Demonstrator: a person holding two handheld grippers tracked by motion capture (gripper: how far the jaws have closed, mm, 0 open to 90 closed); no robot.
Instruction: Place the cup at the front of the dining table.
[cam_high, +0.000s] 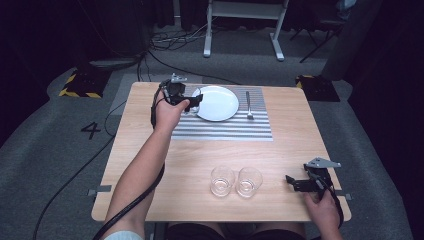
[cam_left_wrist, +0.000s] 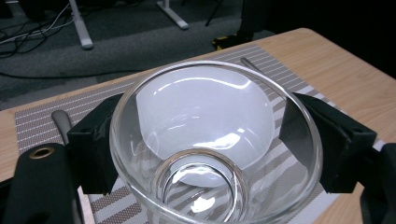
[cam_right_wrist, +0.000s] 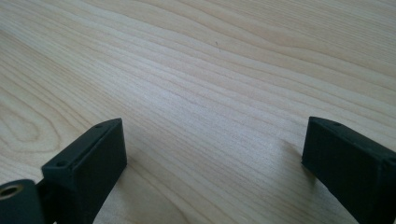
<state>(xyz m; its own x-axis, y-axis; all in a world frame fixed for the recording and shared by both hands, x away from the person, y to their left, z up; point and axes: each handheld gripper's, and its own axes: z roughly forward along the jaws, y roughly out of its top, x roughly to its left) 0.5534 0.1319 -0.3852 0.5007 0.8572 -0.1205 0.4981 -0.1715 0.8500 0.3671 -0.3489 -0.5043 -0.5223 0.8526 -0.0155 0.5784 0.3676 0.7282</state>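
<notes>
My left gripper (cam_high: 196, 101) hovers over the left rim of a white plate (cam_high: 220, 104) on a striped placemat (cam_high: 225, 129). It is shut on a clear drinking glass (cam_left_wrist: 215, 112), whose sides both black jaws press; the plate shows through the glass. A fork (cam_high: 248, 105) lies on the mat to the right of the plate. Two more clear glasses (cam_high: 222, 181) (cam_high: 249, 181) stand side by side near the table's front edge. At the front right corner my right gripper (cam_high: 290, 181) rests low over bare wood, open, with nothing between its jaws (cam_right_wrist: 215, 154).
The wooden table (cam_high: 150, 165) has free room on its left half and between the mat and the two glasses. Beyond the far edge are grey carpet, cables and the white legs of a stand (cam_high: 207, 47).
</notes>
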